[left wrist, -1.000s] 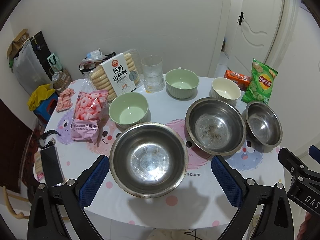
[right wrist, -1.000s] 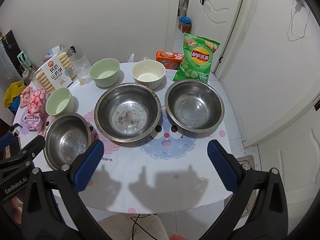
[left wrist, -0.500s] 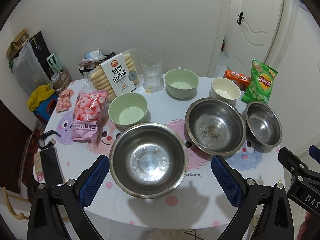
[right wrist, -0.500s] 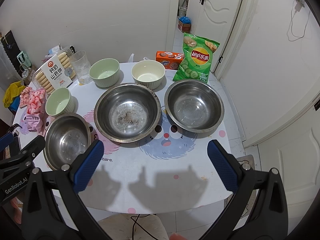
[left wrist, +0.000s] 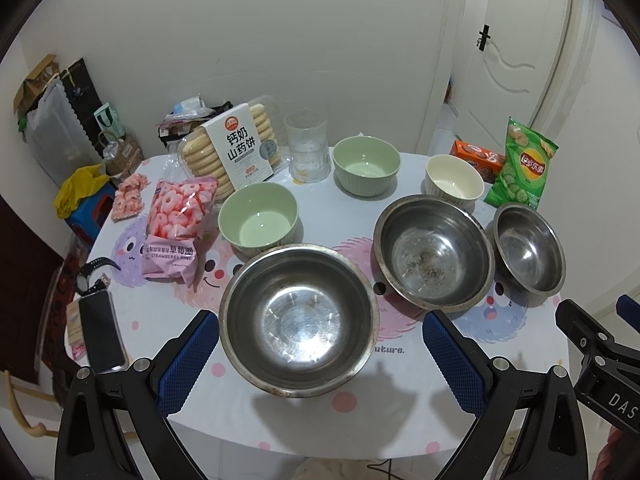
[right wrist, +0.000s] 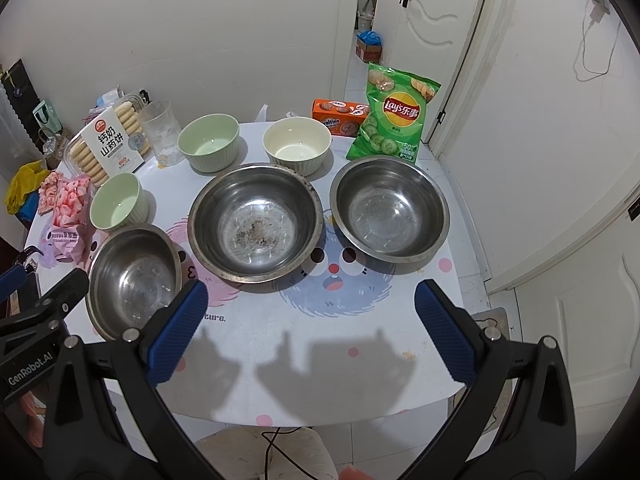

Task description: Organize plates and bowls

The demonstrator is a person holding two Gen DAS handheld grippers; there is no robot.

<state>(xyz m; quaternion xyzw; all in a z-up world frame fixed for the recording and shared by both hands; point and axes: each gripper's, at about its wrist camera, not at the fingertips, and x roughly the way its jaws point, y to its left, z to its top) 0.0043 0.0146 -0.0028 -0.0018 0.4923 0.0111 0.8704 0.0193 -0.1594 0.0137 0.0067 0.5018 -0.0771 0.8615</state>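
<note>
left gripper (left wrist: 320,354) jaws spread wide, hovering over steel bowl (left wrist: 298,320), gripping nothing. right gripper (right wrist: 310,334) same, wide apart over table (right wrist: 320,380).

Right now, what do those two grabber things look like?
Both look alike. The left gripper and the right gripper have black frames with silver bolts and two fingers tipped with bumpy blue pads. Seen from the other camera, their sides carry white letters: "GenRobot.AI" on the left, "DAS" on the right.
</note>
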